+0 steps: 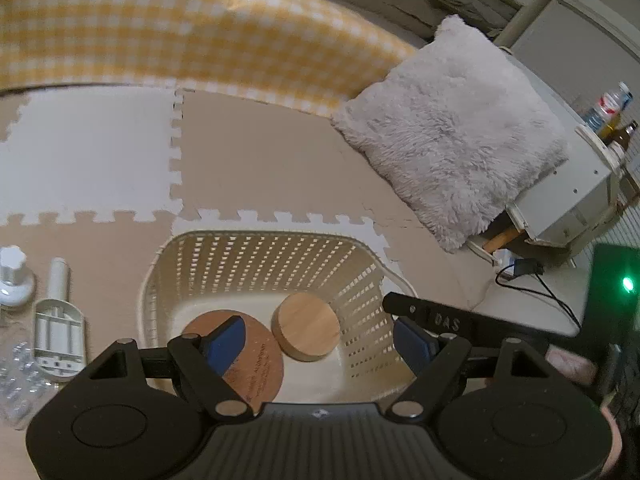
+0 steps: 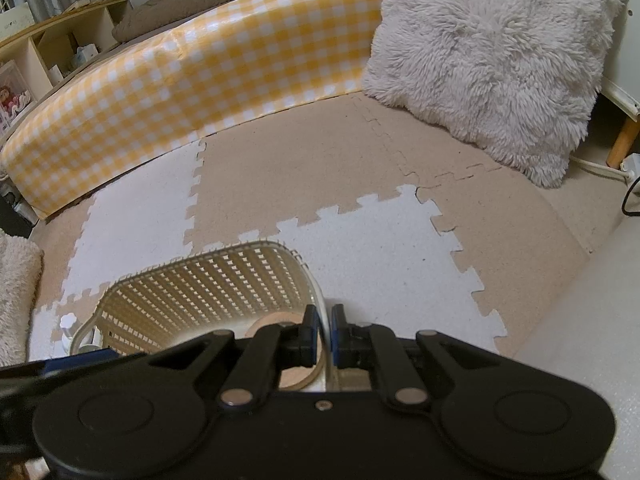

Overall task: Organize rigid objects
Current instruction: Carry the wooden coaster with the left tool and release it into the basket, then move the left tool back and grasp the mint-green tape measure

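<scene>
A cream perforated basket sits on the foam floor mat. Inside it lie a round wooden lid and a flat cork coaster. My left gripper is open and empty, hovering over the basket's near side. In the right wrist view my right gripper is shut on the basket's right rim, with the basket wall to its left. The right gripper's finger also shows in the left wrist view at the basket's right edge.
Left of the basket lie a white scoop-like plastic piece, a white knobbed jar and blister packs. A fluffy grey cushion leans on a cabinet. A yellow checkered barrier borders the mat. A cable lies at right.
</scene>
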Available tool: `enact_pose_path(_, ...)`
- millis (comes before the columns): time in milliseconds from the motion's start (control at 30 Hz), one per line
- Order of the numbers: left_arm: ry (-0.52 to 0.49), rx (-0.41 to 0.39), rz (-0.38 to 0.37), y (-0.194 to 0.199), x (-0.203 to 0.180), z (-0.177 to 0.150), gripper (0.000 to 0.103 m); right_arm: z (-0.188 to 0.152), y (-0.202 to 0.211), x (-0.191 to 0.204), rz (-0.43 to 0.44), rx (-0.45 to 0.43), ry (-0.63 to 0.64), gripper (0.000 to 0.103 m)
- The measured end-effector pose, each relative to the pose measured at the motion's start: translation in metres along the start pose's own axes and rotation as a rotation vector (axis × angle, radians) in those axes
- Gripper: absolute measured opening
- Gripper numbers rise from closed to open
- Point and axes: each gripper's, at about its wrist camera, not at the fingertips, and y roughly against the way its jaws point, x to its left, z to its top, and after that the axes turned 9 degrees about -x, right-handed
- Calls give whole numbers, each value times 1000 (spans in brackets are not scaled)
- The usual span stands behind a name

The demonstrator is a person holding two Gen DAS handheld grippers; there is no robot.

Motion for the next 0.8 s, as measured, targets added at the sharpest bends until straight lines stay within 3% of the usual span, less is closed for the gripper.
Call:
enact_pose_path(333, -81, -61, -13, 45, -7, -15, 90, 0, 0, 0, -3, 0, 5, 7)
enact_pose_path(633, -163, -129, 47, 76, 3, -37, 103, -1, 0, 0, -7, -1, 15, 7)
enact_pose_path(800, -162, -162, 105, 87, 20, -46, 103, -1, 0, 1, -9, -1, 17, 7)
